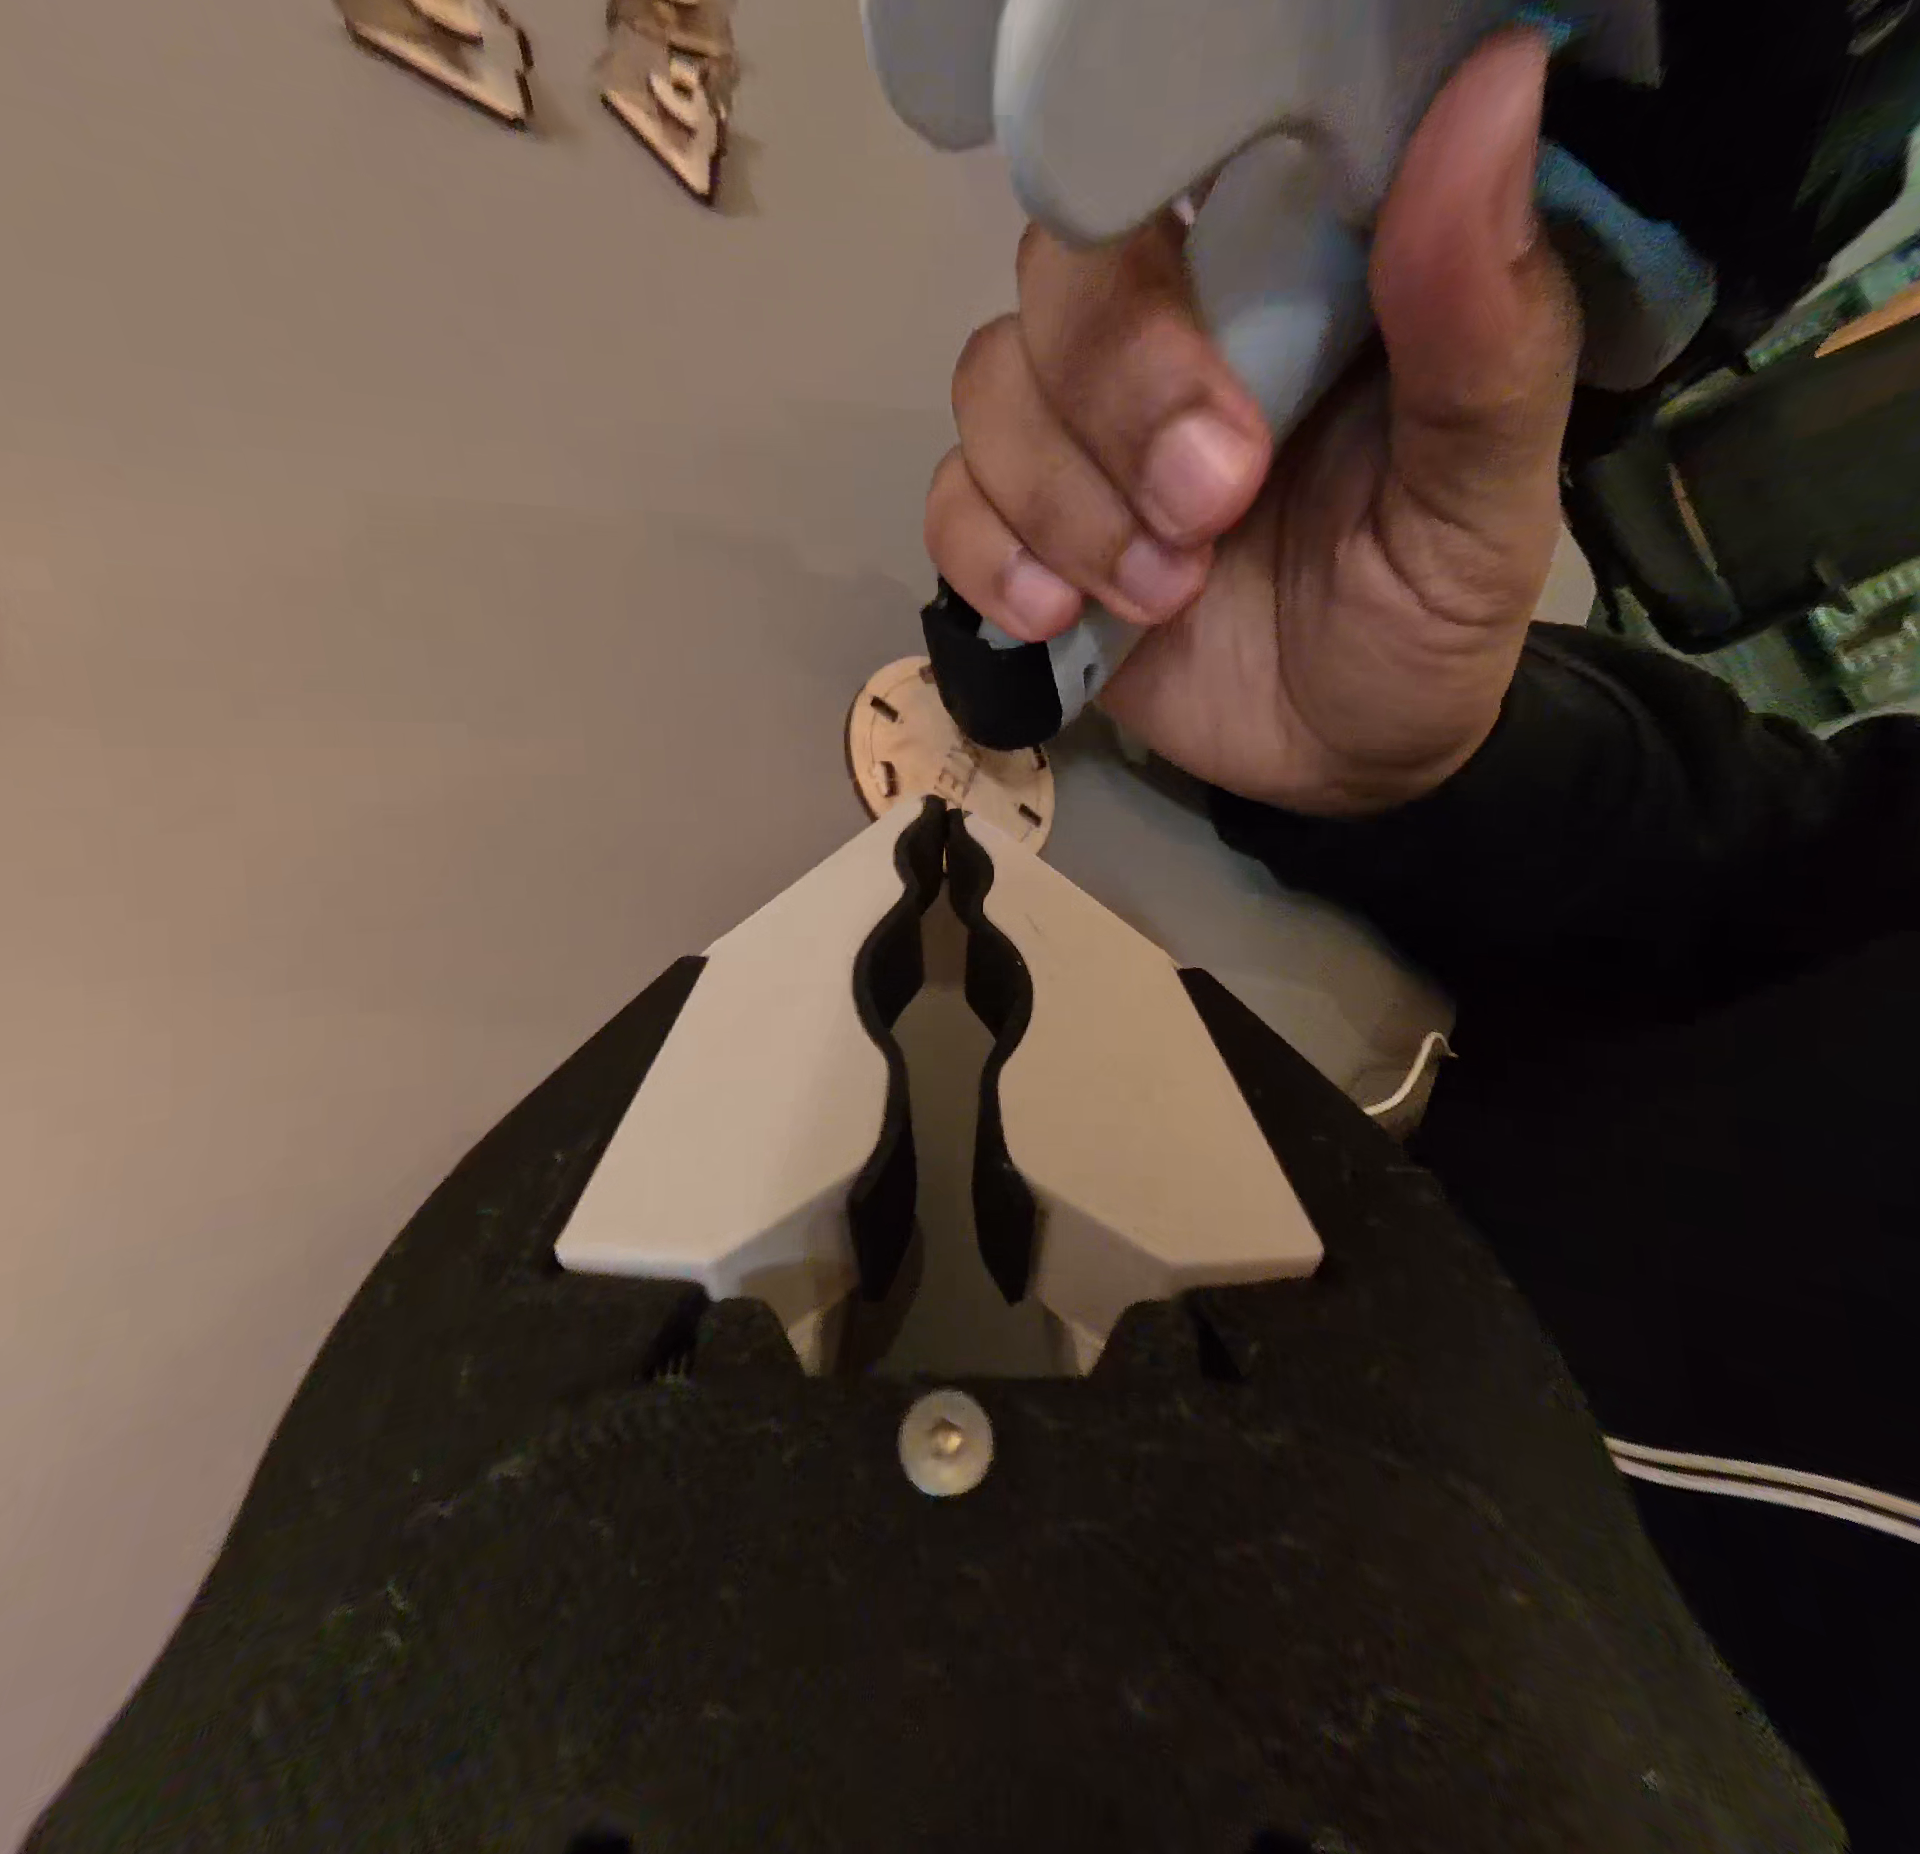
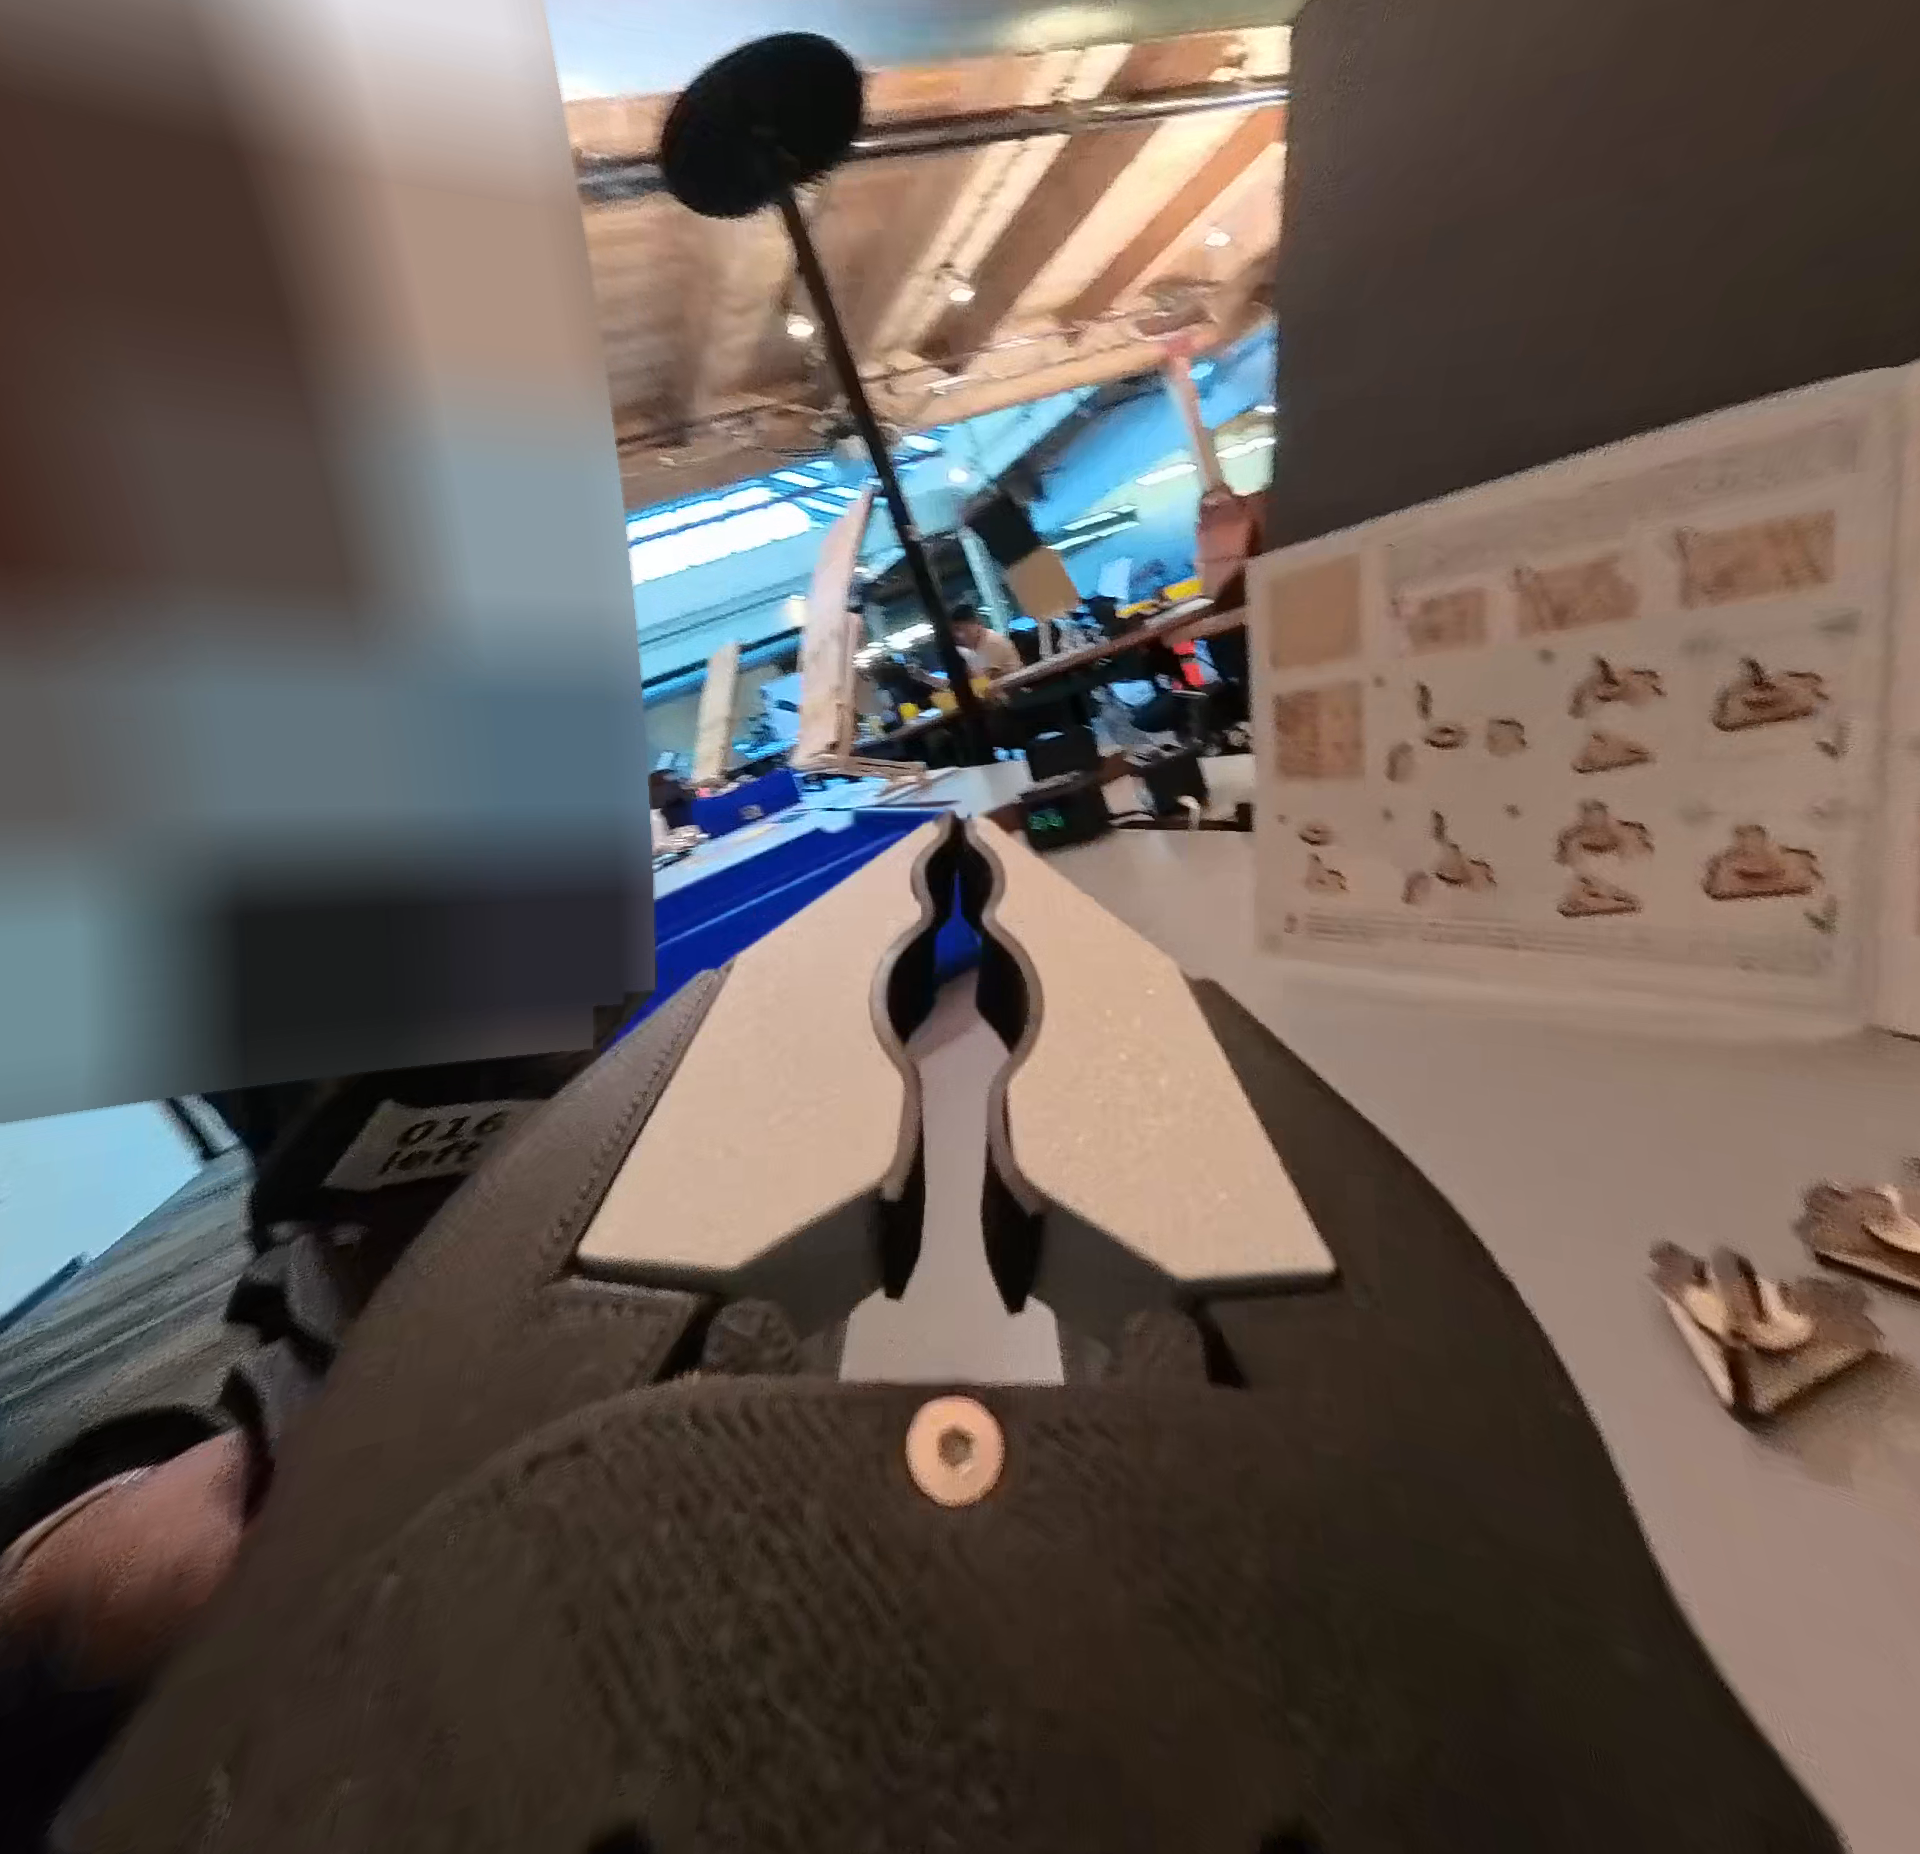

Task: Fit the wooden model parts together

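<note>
In the left wrist view my left gripper [image 1: 942, 817] is shut, its tips at the near edge of a round wooden disc [image 1: 894, 739] with slots that lies face up on the grey table [image 1: 416, 557]. A hand [image 1: 1299, 557] holds the grey handle of the other gripper, and the handle's black end cap [image 1: 987, 687] is on the far part of the disc. In the right wrist view my right gripper [image 2: 961, 830] is shut with nothing between its pads. It points up and away over the table.
Two small wooden assemblies [image 1: 436, 38] [image 1: 670, 90] stand far off on the table; they show in the right wrist view too [image 2: 1756, 1331]. An open instruction sheet [image 2: 1558, 724] stands at the right. A black pole with a round top [image 2: 764, 126] rises behind. White cables [image 1: 1766, 1492] run at the right. Left tips to right tips: about 15 cm.
</note>
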Demonstrator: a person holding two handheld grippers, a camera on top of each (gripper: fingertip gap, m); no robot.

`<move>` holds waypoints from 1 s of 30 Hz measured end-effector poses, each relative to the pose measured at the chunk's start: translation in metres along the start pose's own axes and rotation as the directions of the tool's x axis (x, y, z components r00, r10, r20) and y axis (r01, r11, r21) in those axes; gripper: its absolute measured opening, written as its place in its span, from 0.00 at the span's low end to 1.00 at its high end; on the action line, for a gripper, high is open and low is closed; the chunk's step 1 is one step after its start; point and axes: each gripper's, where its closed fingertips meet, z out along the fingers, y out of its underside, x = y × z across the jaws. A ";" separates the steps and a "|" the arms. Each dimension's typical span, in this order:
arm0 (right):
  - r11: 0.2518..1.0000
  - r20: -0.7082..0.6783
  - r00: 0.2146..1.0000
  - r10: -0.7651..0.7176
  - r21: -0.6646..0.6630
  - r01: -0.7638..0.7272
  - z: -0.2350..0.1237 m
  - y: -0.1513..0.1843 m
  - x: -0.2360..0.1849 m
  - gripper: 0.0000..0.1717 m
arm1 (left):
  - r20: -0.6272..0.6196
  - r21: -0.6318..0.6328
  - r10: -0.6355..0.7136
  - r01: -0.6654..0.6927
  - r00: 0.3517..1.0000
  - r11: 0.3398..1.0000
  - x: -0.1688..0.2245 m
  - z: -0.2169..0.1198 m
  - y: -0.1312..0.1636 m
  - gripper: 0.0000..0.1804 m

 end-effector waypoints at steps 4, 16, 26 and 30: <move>0.997 -0.146 0.987 -0.069 -0.037 0.065 0.006 0.006 0.018 0.00 | -0.038 -0.065 -0.088 0.085 0.995 0.994 -0.003 0.006 0.008 0.00; 0.991 -0.194 0.972 -0.135 -0.006 0.136 0.011 0.004 0.012 0.00 | -0.019 -0.067 -0.082 0.080 0.996 0.994 -0.005 0.007 0.008 0.00; 0.937 -0.212 0.913 -0.348 -0.044 0.347 0.013 0.007 -0.007 0.00 | -0.015 -0.070 -0.080 0.079 0.997 0.994 -0.005 0.007 0.009 0.00; 0.908 -0.227 0.880 -0.418 -0.137 0.396 0.022 0.031 0.002 0.00 | -0.019 -0.075 -0.078 0.076 0.997 0.994 -0.005 0.007 0.010 0.00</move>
